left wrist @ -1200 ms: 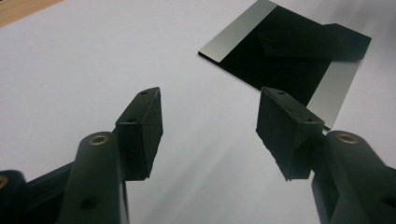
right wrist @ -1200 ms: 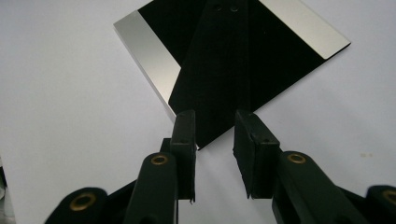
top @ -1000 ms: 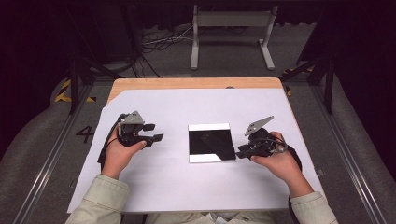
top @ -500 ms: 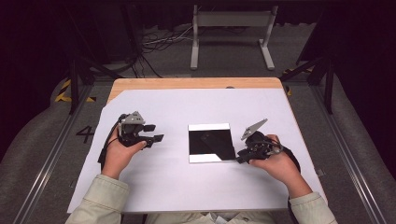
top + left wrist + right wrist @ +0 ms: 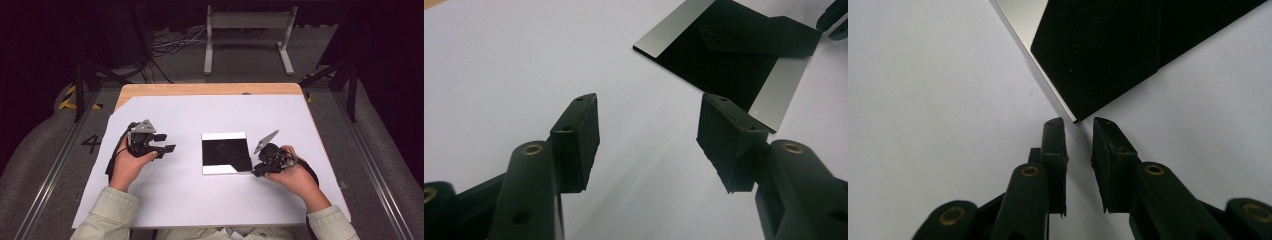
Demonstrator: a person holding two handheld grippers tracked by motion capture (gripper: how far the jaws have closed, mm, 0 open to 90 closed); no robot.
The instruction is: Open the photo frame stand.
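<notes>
On a white sheet over a wooden table [image 5: 200, 89] in a dark room, a flat square black mirror-like plate [image 5: 224, 152] lies centrally, edges parallel to the table's, without a long axis, the left gripper [image 5: 167, 149] gaping wide and the right gripper [image 5: 256, 172], just closing, narrow and empty at its near-right corner.

I see a white sheet [image 5: 200, 200] covering the wooden worktop [image 5: 210, 89]. At twelve o'clock a grey metal stand [image 5: 248, 30] sits on dark carpet [image 5: 165, 75], cables [image 5: 172, 47] at eleven, darkness beyond.
</notes>
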